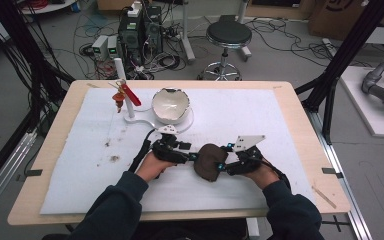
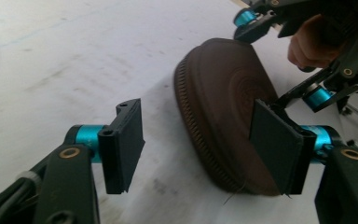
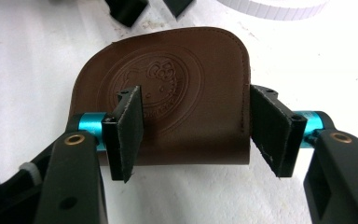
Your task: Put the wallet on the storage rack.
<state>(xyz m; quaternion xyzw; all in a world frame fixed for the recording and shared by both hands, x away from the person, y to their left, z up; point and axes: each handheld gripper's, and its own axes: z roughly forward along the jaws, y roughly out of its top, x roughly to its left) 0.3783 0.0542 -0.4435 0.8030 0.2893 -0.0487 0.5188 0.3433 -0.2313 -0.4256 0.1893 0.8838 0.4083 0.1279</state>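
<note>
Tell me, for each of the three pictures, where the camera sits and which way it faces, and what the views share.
High view: above the person's side, facing forward and down on the table; both forearms, left gripper, right gripper and brown pouch show.
Left gripper view: rides on the left gripper, facing the pouch's zipper edge; its jaws are apart, the right gripper beyond.
Right gripper view: rides on the right gripper, facing the pouch's embossed face; jaws apart.
All share the pouch.

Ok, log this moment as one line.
brown leather pouch: on white mat | left gripper: open beside it | right gripper: open over it
</note>
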